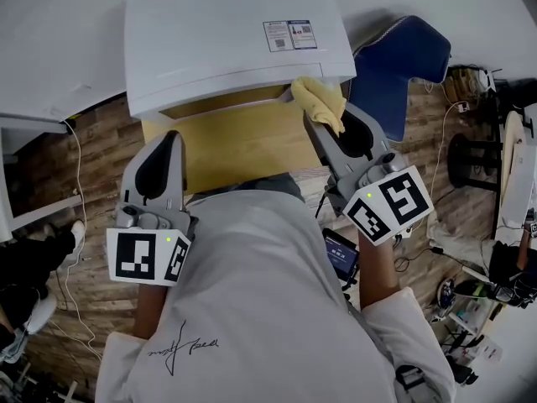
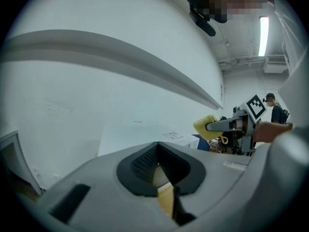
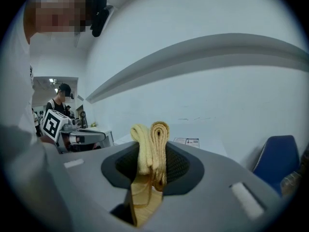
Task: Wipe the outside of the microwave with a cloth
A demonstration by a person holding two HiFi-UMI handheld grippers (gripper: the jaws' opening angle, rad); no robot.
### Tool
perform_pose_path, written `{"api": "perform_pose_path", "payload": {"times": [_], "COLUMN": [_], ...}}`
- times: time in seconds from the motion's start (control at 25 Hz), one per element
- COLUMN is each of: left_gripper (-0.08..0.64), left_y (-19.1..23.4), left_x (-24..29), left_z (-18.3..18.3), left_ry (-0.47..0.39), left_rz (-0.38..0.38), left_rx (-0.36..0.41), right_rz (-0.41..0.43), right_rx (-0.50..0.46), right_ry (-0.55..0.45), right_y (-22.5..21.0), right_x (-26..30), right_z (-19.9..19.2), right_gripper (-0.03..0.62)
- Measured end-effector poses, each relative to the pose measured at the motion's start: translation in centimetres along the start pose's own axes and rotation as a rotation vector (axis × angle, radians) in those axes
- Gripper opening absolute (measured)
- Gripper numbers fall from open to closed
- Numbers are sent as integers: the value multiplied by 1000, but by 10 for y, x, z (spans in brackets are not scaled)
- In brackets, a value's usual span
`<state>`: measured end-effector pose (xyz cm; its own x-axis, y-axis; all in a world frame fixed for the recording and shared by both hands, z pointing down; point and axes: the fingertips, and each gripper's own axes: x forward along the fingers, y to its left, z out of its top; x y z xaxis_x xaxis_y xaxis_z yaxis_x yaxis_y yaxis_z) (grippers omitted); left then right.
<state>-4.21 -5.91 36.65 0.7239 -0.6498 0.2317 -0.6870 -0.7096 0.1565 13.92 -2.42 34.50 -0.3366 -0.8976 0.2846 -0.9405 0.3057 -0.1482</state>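
Note:
The white microwave (image 1: 226, 40) stands on a yellow wooden stand (image 1: 235, 145), with a printed label on its top. My right gripper (image 1: 314, 117) is shut on a folded yellow cloth (image 1: 320, 101), which sits at the microwave's front right lower corner. In the right gripper view the cloth (image 3: 152, 149) stands upright between the jaws, with the microwave's top (image 3: 193, 141) beyond it. My left gripper (image 1: 172, 138) hangs in front of the stand, below the microwave's front edge, shut with nothing in it. The left gripper view shows its closed pads (image 2: 145, 164), the microwave (image 2: 140, 132) and the cloth (image 2: 205, 127) to the right.
A blue chair (image 1: 394, 65) stands right of the microwave. A white table (image 1: 25, 124) is at the left, with cables across the wood floor (image 1: 92, 250). A phone (image 1: 340, 254) hangs at my waist. Another person in a cap (image 2: 276, 110) stands in the background.

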Motion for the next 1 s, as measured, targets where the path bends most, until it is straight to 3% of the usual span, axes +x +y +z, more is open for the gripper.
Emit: {"api": "perform_pose_path", "payload": {"times": [0.36, 1.0], "left_gripper": [-9, -9], "left_y": [15, 36], "left_x": [-2, 15], "left_z": [1, -2], "left_ry": [-18, -1], "left_rz": [42, 19], "left_rx": [-18, -19], "right_rz": [22, 71], "right_rx": [-20, -89], "right_ry": [43, 123], "right_y": [6, 20], "right_x": [4, 41], "right_z": [-11, -23], "right_gripper": [117, 118]}}
